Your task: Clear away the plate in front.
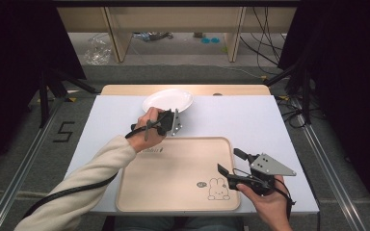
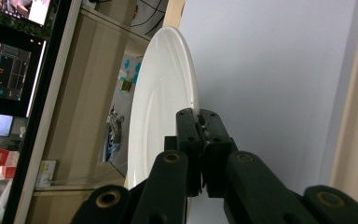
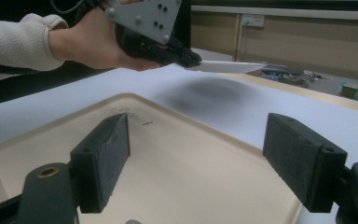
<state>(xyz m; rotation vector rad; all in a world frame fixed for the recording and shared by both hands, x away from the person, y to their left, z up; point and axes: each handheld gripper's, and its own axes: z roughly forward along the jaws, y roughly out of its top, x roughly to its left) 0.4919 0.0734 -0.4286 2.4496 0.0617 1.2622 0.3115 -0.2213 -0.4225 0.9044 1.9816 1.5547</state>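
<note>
A white plate (image 1: 167, 100) (image 2: 163, 93) (image 3: 228, 66) is held by its near rim, a little above the pale table, and casts a shadow on it. My left gripper (image 1: 175, 115) (image 2: 203, 127) (image 3: 191, 59) is shut on that rim, just beyond the far left corner of a beige tray (image 1: 173, 183) (image 3: 135, 100). My right gripper (image 1: 229, 161) (image 3: 200, 154) stands open over the tray's right side with nothing between its pads. A small rabbit drawing (image 1: 218, 188) marks the tray's near right corner.
The tray lies at the front middle of the light table (image 1: 250, 120). Metal rails run along the floor on both sides (image 1: 33, 144). Wooden shelf legs and cables (image 1: 265, 38) stand behind the table.
</note>
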